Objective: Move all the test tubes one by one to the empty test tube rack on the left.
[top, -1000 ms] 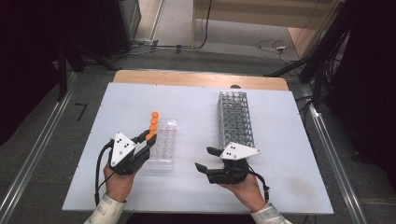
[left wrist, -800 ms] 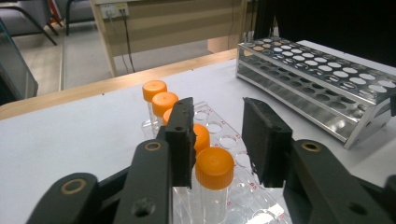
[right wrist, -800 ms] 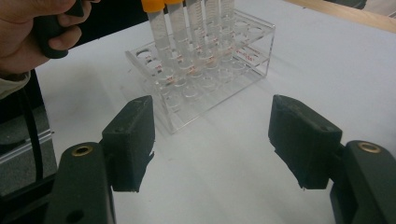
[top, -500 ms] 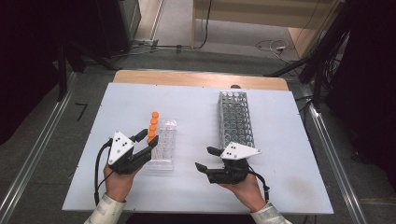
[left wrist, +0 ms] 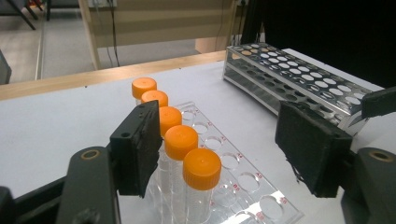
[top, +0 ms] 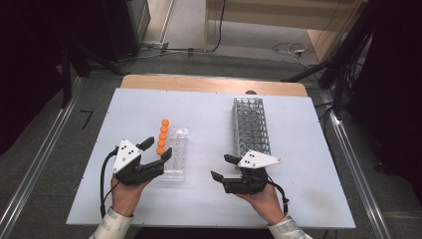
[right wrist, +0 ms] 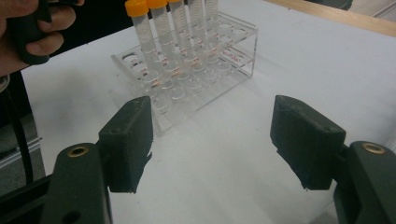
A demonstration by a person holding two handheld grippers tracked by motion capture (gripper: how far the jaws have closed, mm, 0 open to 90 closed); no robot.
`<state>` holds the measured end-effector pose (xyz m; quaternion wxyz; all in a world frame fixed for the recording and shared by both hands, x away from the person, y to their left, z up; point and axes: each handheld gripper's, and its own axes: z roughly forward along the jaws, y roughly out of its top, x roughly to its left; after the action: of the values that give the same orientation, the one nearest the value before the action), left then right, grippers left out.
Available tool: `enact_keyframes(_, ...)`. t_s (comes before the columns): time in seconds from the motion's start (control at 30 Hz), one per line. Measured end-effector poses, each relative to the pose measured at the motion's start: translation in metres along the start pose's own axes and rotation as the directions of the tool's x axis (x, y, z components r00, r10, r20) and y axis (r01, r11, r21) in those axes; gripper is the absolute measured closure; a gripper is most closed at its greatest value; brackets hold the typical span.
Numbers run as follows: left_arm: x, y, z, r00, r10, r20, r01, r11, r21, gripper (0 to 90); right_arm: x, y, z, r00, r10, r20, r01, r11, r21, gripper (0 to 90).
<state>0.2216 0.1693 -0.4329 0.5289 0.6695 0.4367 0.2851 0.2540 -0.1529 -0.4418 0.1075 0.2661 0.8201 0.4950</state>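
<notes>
A clear plastic rack (top: 175, 155) lies left of centre on the white table, with several orange-capped tubes (top: 162, 135) upright in a row along its left side. My left gripper (top: 158, 148) is at the near end of that row. Its jaws have just been opening and now stand open. In the left gripper view the nearest tube (left wrist: 201, 173) stands in the clear rack (left wrist: 243, 186) between the jaws of the left gripper (left wrist: 224, 149), with neither pad pressing on it. My right gripper (top: 222, 167) rests open and empty to the right of the clear rack (right wrist: 196, 79).
A long metal wire rack (top: 251, 127) with many holes lies right of centre, just beyond my right hand; it also appears in the left gripper view (left wrist: 299, 79). The table's wooden far edge (top: 214, 83) borders the floor. A hand (right wrist: 32, 32) holds the left gripper.
The left gripper's jaws have spread apart from around the nearest orange-capped tube, which stays standing in the clear rack. Neither hand has shifted, and the right gripper looks the same.
</notes>
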Motion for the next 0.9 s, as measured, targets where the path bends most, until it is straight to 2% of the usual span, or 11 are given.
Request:
enact_keyframes(0.43,0.002,-0.001,-0.003,0.9996,-0.027,-0.003,0.027,0.9996,0.0,24.1,-0.009,-0.002,-0.007,0.9988,0.027,0.04,-0.026,1.0,-0.01,27.6)
enact_keyframes(0.9,0.001,-0.002,-0.009,0.9997,-0.022,-0.007,0.022,0.9998,-0.002,23.0,-0.017,-0.004,-0.02,0.9966,0.043,0.071,-0.04,0.999,-0.031,27.3)
